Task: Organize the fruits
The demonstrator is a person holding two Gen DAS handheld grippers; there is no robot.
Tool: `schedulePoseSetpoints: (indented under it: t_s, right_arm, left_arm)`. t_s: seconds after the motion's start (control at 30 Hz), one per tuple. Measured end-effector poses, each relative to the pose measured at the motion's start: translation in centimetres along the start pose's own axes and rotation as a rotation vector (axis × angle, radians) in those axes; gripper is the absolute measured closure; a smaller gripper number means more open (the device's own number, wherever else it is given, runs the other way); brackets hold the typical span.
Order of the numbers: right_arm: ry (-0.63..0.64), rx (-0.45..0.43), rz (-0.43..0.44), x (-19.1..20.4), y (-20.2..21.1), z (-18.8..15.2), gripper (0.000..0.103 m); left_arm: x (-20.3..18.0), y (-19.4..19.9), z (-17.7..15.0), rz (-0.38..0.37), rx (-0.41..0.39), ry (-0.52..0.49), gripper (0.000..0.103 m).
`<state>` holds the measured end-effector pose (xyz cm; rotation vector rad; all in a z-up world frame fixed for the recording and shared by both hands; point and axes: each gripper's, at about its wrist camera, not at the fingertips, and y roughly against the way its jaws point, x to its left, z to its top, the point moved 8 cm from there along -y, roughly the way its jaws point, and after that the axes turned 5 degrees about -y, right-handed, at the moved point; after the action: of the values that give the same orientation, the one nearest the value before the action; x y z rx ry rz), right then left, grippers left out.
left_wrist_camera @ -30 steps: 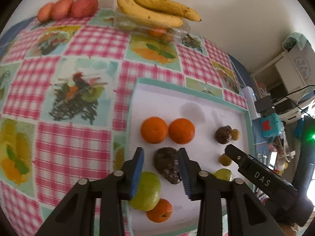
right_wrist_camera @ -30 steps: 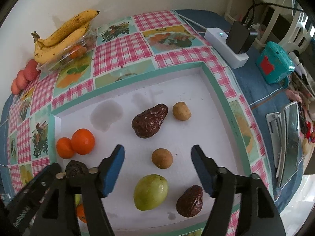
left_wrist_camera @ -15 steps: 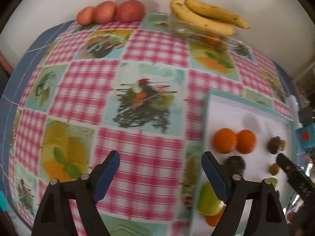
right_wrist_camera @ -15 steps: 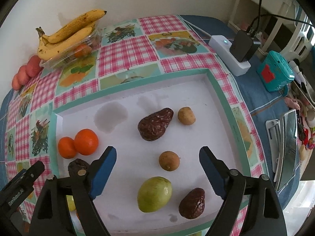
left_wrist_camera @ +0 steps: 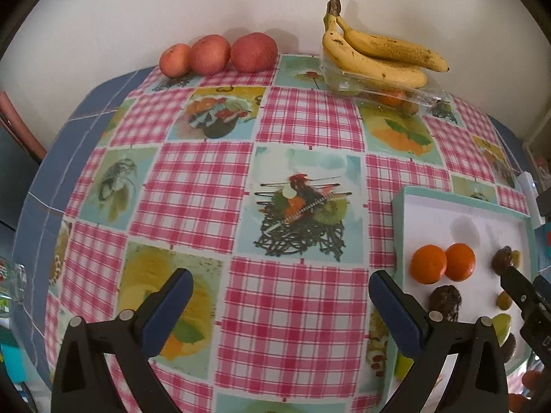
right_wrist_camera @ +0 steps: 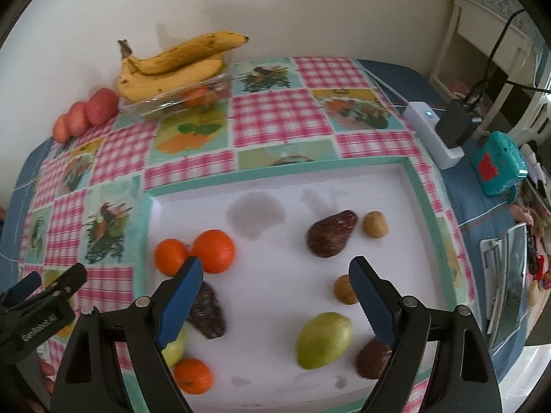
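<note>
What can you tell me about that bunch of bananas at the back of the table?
The bananas are a small bunch, seemingly two or three, joined at a dark, dried stem that points upward. Their skins are ripe yellow with many brown speckles and streaks. They lie on their sides across a clear plastic container that holds something orange, close to the pale wall at the far edge of the checked tablecloth. Neither gripper is near them.

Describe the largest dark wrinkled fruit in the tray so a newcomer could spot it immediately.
Find the white tray with the teal rim on the checked tablecloth. In its far right part lies the dark brown pear-shaped fruit, beside a small round tan fruit. It is bigger than the other two dark fruits and tapers to a point.
</note>
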<state>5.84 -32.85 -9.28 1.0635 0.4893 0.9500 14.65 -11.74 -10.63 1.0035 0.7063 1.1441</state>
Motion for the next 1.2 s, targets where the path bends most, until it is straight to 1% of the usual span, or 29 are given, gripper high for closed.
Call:
schedulePoseSetpoints:
  t_s: [0.1, 0.2, 0.33, 0.43, 0.53, 0.67, 0.73, 0.8, 0.9, 0.97, 1.07, 1.2]
  right_arm:
    - [0.006, -0.005, 0.016, 1.0, 0.5, -0.4, 0.016]
    - [0.018, -0.004, 0.025, 1.7, 0.9, -1.1, 0.016]
    - [-0.002, -0.001, 0.048, 2.0, 1.7, -2.0, 0.016]
    - [-0.014, 0.003, 0.056, 2.0, 2.1, -3.1, 0.016]
    - [-0.003, 0.017, 0.047, 1.8, 2.3, -4.4, 0.016]
    - [0.01, 0.016, 0.054, 2.1, 3.1, -5.6, 0.016]
    - [0.024, 0.01, 0.065, 2.5, 3.7, -6.1, 0.016]
    - [0.048, 0.003, 0.071, 3.0, 4.4, -6.8, 0.016]
    - [0.074, -0.007, 0.081, 3.5, 5.3, -7.6, 0.016]
    - [0.085, -0.019, 0.089, 3.7, 6.0, -8.2, 0.016]
    - [0.089, -0.037, 0.093, 3.6, 7.0, -8.9, 0.016]
    - [0.1, -0.064, 0.106, 3.5, 8.2, -9.9, 0.016]
  left_arm:
    - [0.6, 0.5, 0.0, 0.033, -0.009, -0.014, 0.0]
    - [1.2, 1.7, -0.2, 0.062, -0.038, -0.021, 0.0]
    - [1.7, 3.6, -0.6, 0.111, -0.073, -0.031, 0.0]
    - [2.3, 4.9, -1.2, 0.194, -0.087, -0.043, 0.0]
    - [2.8, 5.8, -2.1, 0.235, -0.094, -0.071, 0.0]
    - [3.4, 6.4, -3.9, 0.246, -0.051, -0.086, 0.0]
    - [3.9, 6.6, -5.1, 0.243, -0.018, -0.073, 0.0]
    - [4.3, 6.8, -5.9, 0.246, 0.0, -0.06, 0.0]
    - [5.2, 7.5, -7.2, 0.272, 0.012, -0.053, 0.0]
    - [5.7, 8.0, -7.9, 0.285, 0.011, -0.048, 0.0]
    - [6.4, 8.9, -8.8, 0.284, -0.002, -0.039, 0.0]
    - [6.7, 10.1, -9.7, 0.259, -0.03, -0.034, 0.0]
